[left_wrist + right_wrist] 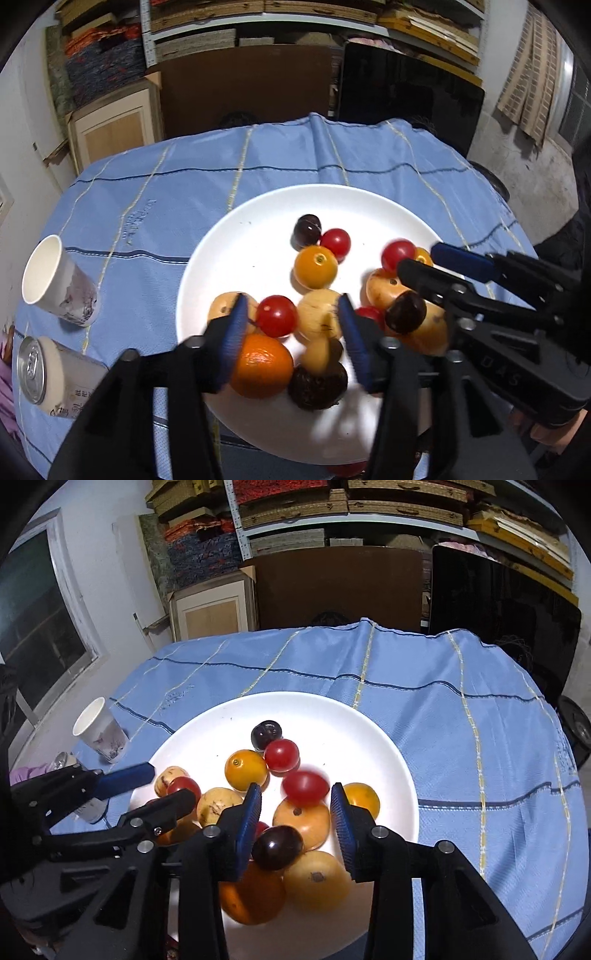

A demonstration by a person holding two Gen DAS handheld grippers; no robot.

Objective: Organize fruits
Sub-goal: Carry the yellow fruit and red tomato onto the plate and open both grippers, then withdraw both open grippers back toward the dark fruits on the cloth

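Your left hand-held gripper (291,332), jaws apart and empty, hangs directly over the blurred yellow fruit (316,352) on the white plate (258,218); the right hand-held gripper (295,825), also open, straddles the dark plum (277,847).

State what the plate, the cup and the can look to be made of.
Plate: probably glazed ceramic; white, smooth, reflecting light brightly.
Cup: looks like paper; thin rolled rim, matte printed wall.
Can: metal; shiny silver top with pull tab, pale printed side.
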